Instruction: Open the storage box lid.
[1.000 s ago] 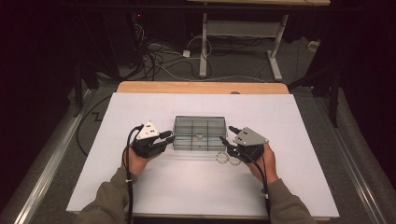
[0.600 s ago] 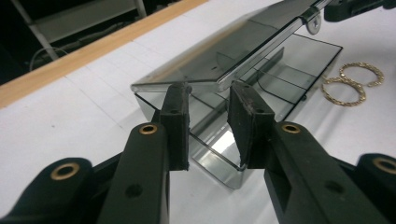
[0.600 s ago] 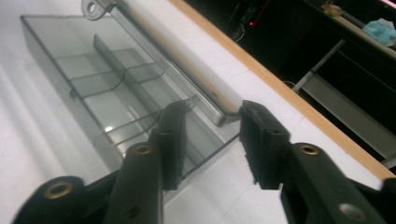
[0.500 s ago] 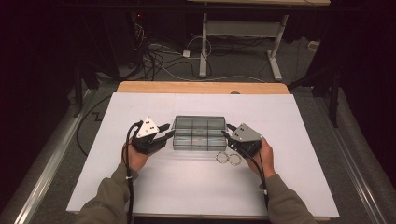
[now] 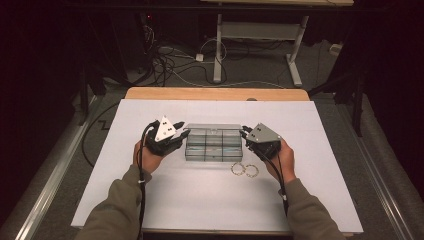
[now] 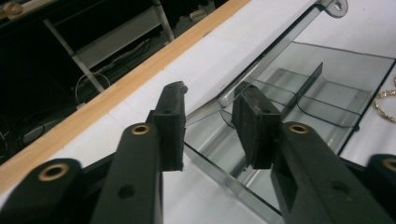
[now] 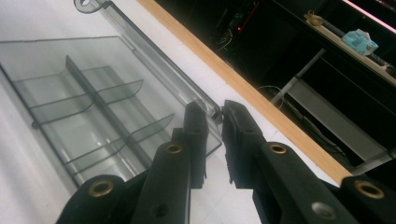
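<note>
A clear plastic compartment box [image 5: 214, 150] lies mid-table with its lid [image 7: 159, 51] tilted up along the far side. My left gripper [image 5: 184, 134] is at the box's far-left corner. Its jaws [image 6: 210, 100] have just been opening a little and stand apart, with the lid's end [image 6: 280, 46] between them. My right gripper [image 5: 244, 134] is at the far-right corner. Its jaws [image 7: 214, 116] have just been closing and now nip the lid's corner. The compartments in sight hold nothing.
Two gold rings [image 5: 244, 170] lie on the white table top [image 5: 200, 200] just in front of the box's right end, also seen as a gold chain loop [image 6: 385, 105]. A wooden strip [image 5: 215, 93] edges the table's far side, with cables and desk legs on the floor beyond.
Both hands have moved away from the person, from the box's sides to its far corners. The right gripper's jaws have narrowed.
</note>
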Tool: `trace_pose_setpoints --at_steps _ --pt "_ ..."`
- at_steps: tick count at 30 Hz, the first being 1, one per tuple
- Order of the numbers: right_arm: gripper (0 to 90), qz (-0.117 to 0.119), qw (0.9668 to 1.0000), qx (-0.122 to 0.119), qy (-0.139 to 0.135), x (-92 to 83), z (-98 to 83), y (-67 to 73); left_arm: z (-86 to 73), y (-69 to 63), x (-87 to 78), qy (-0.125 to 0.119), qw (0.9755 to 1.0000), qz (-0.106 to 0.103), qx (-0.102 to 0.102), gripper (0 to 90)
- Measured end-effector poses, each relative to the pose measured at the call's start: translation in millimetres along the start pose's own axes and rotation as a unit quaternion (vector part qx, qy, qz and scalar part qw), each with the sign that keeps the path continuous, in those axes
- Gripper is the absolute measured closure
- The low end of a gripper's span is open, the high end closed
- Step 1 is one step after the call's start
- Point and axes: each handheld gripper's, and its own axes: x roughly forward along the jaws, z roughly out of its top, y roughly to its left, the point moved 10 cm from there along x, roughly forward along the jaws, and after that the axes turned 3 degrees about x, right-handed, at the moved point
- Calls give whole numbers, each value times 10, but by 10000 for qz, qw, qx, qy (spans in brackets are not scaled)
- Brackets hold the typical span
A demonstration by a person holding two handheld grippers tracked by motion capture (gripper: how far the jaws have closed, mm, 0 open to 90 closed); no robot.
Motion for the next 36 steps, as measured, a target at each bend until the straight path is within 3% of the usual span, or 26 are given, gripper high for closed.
trace_pose_setpoints --at_steps 10,15,25,29,36 --pt "821 -41 9998 -78 159 85 143 -148 149 139 84 -15 9999 -67 157 692" --pt "817 -57 9999 59 113 148 197 -221 212 201 126 7 9998 -24 205 692" --pt "800 -63 9996 287 -14 260 257 -321 257 320 244 -98 9999 -5 -87 684" --pt "790 -15 9989 462 -93 301 268 -347 261 355 277 -302 9992 -88 -260 681" --pt "774 -41 9977 662 -150 392 285 -401 279 432 352 -454 9982 0 -401 674"
